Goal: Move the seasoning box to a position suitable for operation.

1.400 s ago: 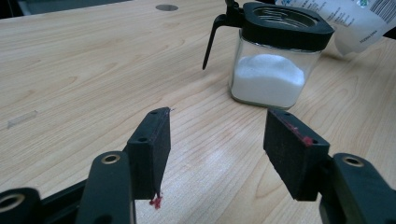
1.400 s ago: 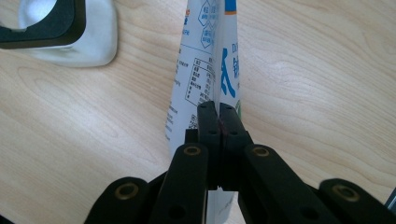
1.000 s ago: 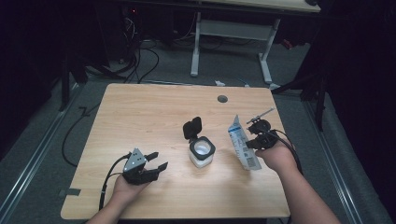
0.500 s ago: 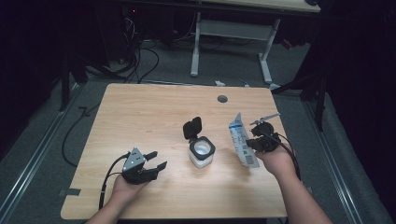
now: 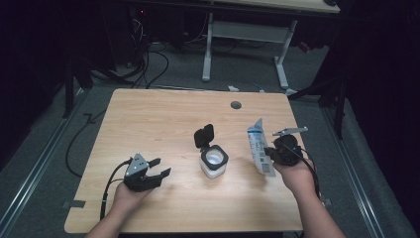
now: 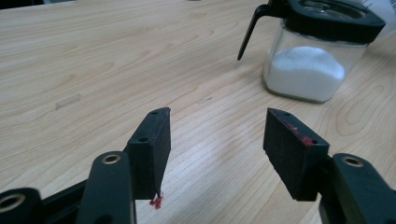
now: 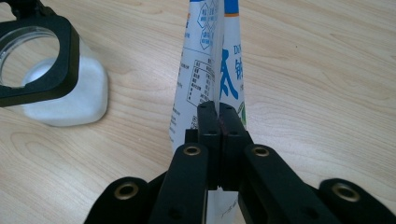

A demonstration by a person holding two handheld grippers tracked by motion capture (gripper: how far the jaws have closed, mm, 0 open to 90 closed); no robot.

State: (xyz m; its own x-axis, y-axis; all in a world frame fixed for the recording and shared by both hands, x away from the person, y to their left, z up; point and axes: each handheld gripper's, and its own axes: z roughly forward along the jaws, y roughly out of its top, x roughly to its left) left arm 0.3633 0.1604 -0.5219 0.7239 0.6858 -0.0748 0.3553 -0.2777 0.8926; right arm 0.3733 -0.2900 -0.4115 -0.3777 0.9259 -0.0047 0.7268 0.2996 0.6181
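A square glass jar with a black collar and its flip lid raised stands mid-table, part full of white powder. Right of it, my right gripper is shut on a white and blue printed bag, pinching its folded edge so the bag stands up on the table. The jar's open mouth lies to the bag's left in the right gripper view. My left gripper rests low at the front left, jaws open with nothing between them, pointing toward the jar; its pads hover just over the wood.
The wooden table has a round cable hole near its far edge. A scrap of clear tape lies on the wood left of the jar. Cables and a white desk frame stand on the floor beyond.
The right gripper and the bag have shifted slightly left toward the jar. The left gripper has stayed put.
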